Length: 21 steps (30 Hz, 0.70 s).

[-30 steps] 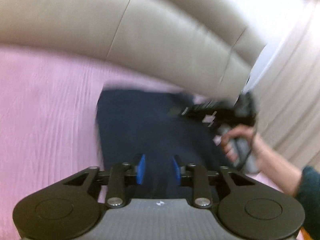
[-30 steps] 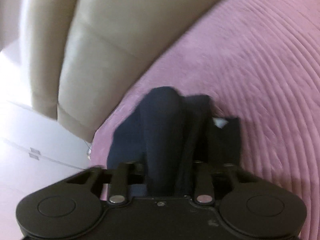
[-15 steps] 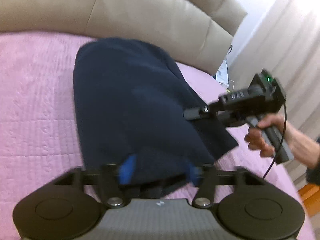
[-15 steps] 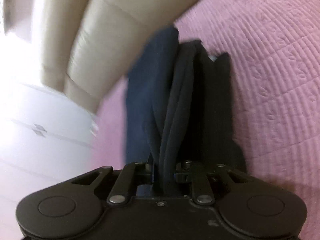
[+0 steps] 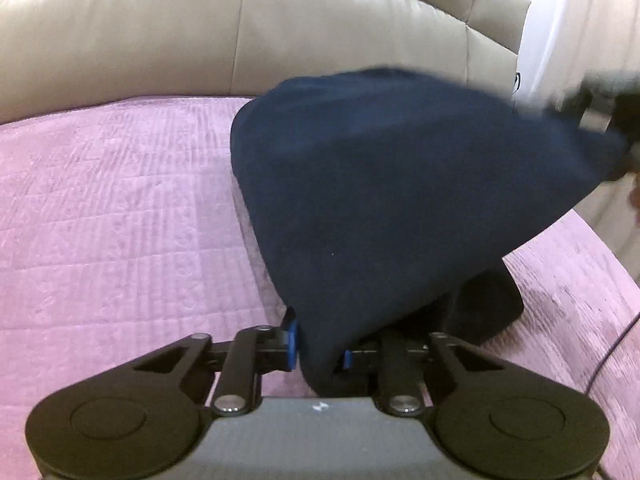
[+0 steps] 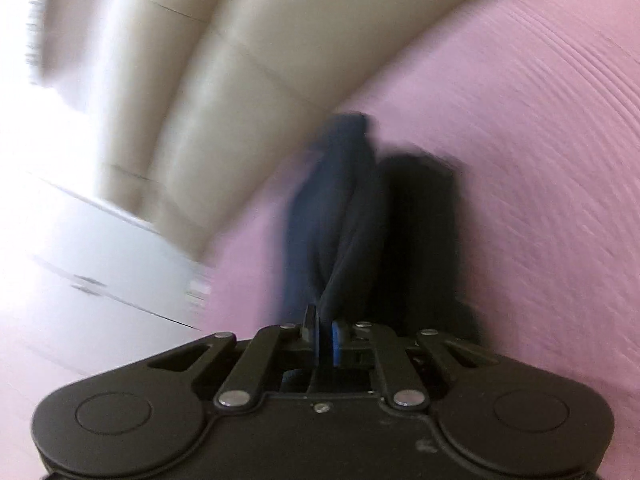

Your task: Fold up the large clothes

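blue-padded jaws of the left gripper are closed partway on a thick bunch of the navy garment, pinching it near the camera. the right gripper is clamped almost fully together on a thinner fold of the same cloth. from these two holds the garment rises off the bed: in the left wrist view it stretches as a taut sheet from the near pinch toward the far right, where the other gripper shows only as a blur. a darker part of it trails on the pink quilted cover below. holding two points apart and raised like this probably serves to carry one half over the other for a fold. beyond the bed stands a beige padded headboard, with pale curtains at the far right. no brand, label or writing can be read; motion blur hides fine detail.
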Each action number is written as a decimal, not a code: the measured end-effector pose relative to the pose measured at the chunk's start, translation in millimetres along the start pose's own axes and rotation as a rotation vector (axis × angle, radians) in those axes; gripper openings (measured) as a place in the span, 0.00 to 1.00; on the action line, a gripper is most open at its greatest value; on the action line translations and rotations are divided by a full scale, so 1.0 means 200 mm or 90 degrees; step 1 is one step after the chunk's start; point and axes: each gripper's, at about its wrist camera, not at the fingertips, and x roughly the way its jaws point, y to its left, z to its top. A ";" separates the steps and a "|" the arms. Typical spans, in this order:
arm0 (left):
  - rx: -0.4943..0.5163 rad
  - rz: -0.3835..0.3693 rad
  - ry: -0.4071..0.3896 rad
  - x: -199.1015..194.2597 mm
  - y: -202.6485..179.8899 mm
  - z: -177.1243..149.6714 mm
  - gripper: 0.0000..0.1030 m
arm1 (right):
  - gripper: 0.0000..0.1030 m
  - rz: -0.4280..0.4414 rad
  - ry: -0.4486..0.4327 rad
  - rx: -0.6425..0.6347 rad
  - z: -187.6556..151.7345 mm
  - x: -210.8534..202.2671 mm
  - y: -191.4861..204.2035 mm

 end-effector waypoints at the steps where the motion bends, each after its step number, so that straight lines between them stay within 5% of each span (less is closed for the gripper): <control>1: -0.002 -0.002 0.012 0.02 0.02 -0.01 0.19 | 0.07 -0.031 0.014 -0.002 -0.03 0.05 -0.07; 3: 0.002 -0.014 0.026 0.04 0.03 -0.03 0.19 | 0.05 -0.051 0.014 0.007 -0.08 0.11 -0.18; 6: 0.037 -0.031 0.027 0.00 -0.03 -0.03 0.25 | 0.04 -0.112 0.005 -0.116 -0.10 0.12 -0.13; 10: 0.002 -0.096 0.035 -0.10 -0.01 0.03 0.45 | 0.10 -0.138 0.035 -0.147 -0.09 0.12 -0.08; 11: -0.016 -0.120 0.026 -0.11 0.02 0.05 0.55 | 0.36 -0.144 0.045 -0.151 -0.07 0.12 -0.06; 12: -0.029 -0.137 0.011 -0.13 0.04 0.07 0.67 | 0.49 -0.146 0.057 -0.156 -0.05 0.11 -0.04; 13: -0.041 -0.140 -0.009 -0.14 0.06 0.09 0.96 | 0.77 -0.150 0.061 -0.167 -0.03 0.11 -0.01; 17: -0.102 -0.080 -0.002 0.04 0.22 0.25 0.96 | 0.87 -0.130 -0.023 -0.231 0.05 0.05 0.13; 19: -0.181 -0.106 0.032 0.14 0.34 0.33 0.93 | 1.00 -0.125 -0.020 -0.246 0.10 0.08 0.20; 21: -0.247 -0.168 0.060 0.23 0.43 0.40 0.93 | 1.00 -0.138 0.011 -0.255 0.14 0.14 0.26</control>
